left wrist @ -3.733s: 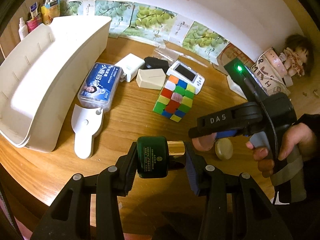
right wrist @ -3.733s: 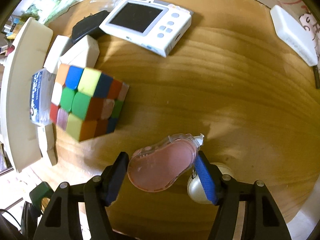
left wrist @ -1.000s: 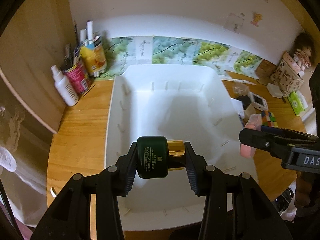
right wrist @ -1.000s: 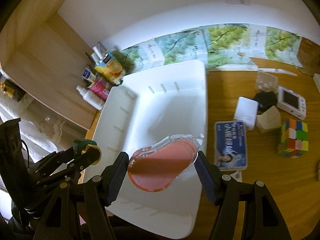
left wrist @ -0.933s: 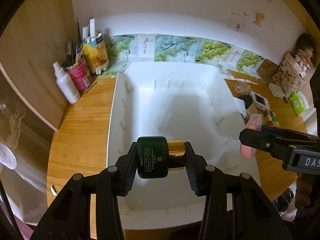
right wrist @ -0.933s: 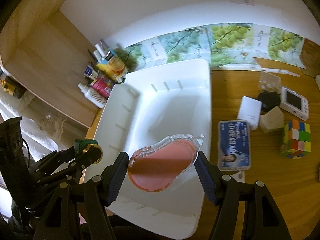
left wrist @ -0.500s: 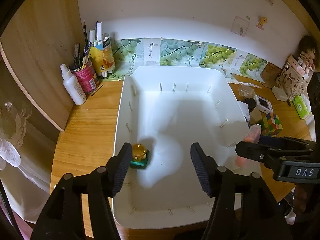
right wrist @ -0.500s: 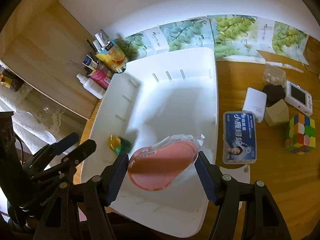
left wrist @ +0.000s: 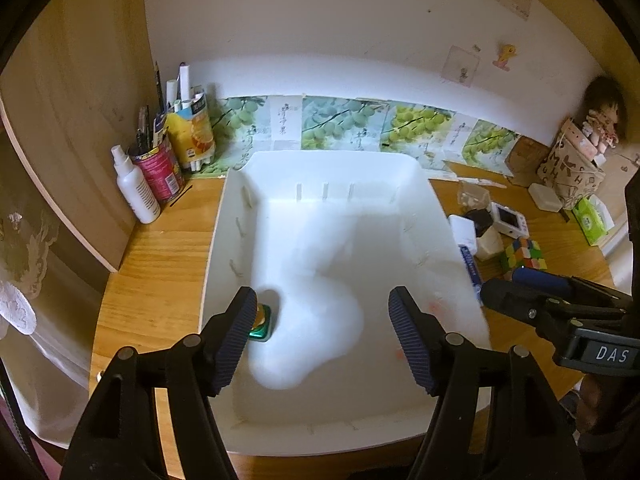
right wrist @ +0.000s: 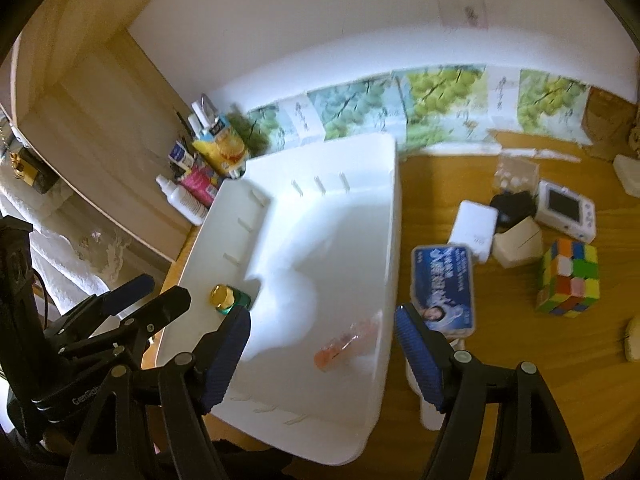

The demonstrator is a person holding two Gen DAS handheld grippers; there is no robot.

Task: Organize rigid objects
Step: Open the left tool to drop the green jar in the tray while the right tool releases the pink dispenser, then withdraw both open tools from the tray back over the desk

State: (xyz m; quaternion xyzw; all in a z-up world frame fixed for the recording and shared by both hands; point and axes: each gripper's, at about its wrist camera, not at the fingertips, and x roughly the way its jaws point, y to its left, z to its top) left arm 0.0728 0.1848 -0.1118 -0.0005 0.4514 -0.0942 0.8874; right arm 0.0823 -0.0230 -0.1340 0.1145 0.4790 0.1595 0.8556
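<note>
Left wrist view
- left tongs [left wrist: 322, 336]: jaws have just been opening and stand apart with nothing between them, hanging over the near end of the bin
- white bin [left wrist: 404, 168]: big open tray on the wooden tabletop [left wrist: 160, 264], small ribs along the inside walls
- green jar [left wrist: 262, 322]: gold lid up, sitting on the bin floor by the left wall, partly hidden behind the left finger
- pink case: only a faint pinkish smear on the bin floor near the right wall, too blown out to read
- right tongs [left wrist: 520, 280]: poke in from the right edge just past the bin's right wall, seen side-on, so the gap can't be judged from here
- clutter on the right: rubik's cube [left wrist: 524, 254], a small white handheld with a screen [left wrist: 510, 220], a cream block [left wrist: 490, 244]
- back left corner: white spray bottle [left wrist: 134, 188] beside a red can full of pens [left wrist: 158, 170]

Right wrist view
- right tongs [right wrist: 322, 342]: jaws just been opening too, apart and holding nothing
- pink case [right wrist: 346, 344]: lying loose on the bin floor close to the right wall, blurred, clear of both fingers
- green jar [right wrist: 228, 298]: down by the left wall, gold lid showing
- white bin [right wrist: 396, 216]: right rim runs just beside the blue packet [right wrist: 444, 288], which lies flat on the tabletop [right wrist: 540, 360]
- left tongs [right wrist: 160, 296]: come in from the left at the bin's left rim, jaws visibly parted
</note>
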